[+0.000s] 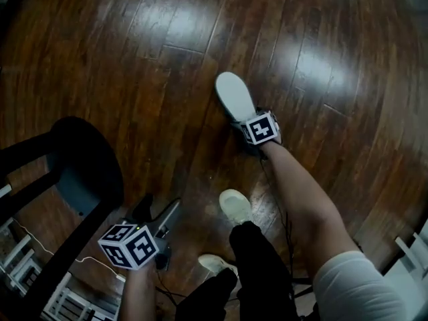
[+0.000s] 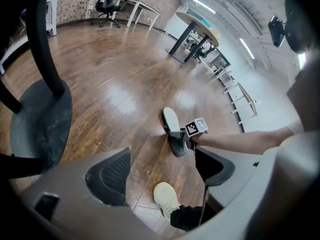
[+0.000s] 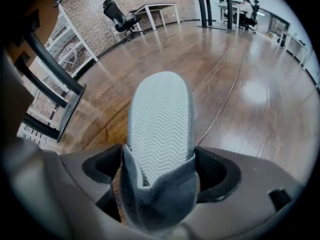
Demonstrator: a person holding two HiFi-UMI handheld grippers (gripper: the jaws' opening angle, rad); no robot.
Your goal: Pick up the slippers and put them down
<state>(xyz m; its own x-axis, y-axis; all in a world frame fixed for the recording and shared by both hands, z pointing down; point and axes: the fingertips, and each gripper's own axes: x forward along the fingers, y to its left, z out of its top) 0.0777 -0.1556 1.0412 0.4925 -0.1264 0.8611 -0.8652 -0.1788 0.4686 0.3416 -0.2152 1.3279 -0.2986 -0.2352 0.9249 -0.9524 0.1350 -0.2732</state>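
Observation:
One slipper with a pale ribbed footbed and a dark grey strap is at the floor in the middle of the head view, toe pointing away. My right gripper is shut on its strap end. In the right gripper view the slipper fills the space between the jaws and the strap bunches at my right gripper. My left gripper hangs low at the lower left, open and holding nothing. In the left gripper view only floor shows at my left gripper, and the slipper lies farther off. No second slipper is visible.
A black stool stands at the left, close to my left gripper. The person's pale shoes are planted just behind the slipper. A white rack is at the lower left. Desks and an office chair stand far off on the wooden floor.

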